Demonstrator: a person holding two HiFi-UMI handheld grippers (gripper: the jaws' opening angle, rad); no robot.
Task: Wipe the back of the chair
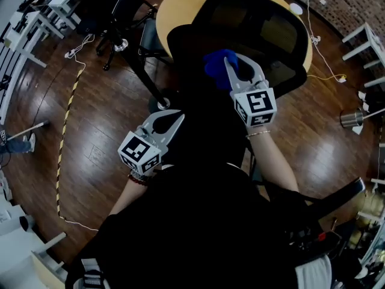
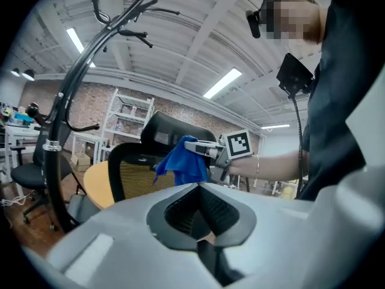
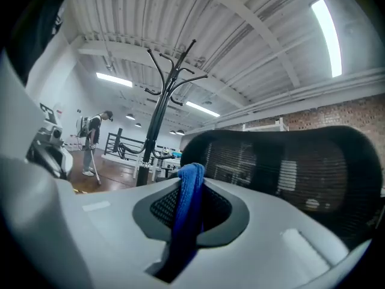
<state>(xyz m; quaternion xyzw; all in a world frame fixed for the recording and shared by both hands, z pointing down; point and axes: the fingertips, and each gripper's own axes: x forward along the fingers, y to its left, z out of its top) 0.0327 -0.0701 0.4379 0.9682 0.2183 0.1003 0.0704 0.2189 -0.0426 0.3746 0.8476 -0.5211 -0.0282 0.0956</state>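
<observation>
A black office chair with a mesh back [image 1: 264, 35] stands in front of me by a round table. My right gripper [image 1: 234, 62] is shut on a blue cloth [image 1: 218, 65], held at the chair back's left upper edge. In the right gripper view the cloth [image 3: 187, 221] hangs from between the jaws, with the mesh back [image 3: 289, 173] close to the right. The left gripper view shows the cloth [image 2: 180, 164] and the right gripper [image 2: 204, 151] against the chair back [image 2: 138, 179]. My left gripper [image 1: 171, 118] hangs lower left, away from the chair, shut with nothing in it.
A round yellow table [image 1: 180, 11] stands behind the chair. A black coat rack [image 2: 60, 131] rises on a round base [image 1: 161, 104] to the left. Another black chair [image 1: 120, 17] is at the far left. Yellow-black tape [image 1: 66, 113] runs along the wooden floor. White shelves [image 1: 367, 41] stand right.
</observation>
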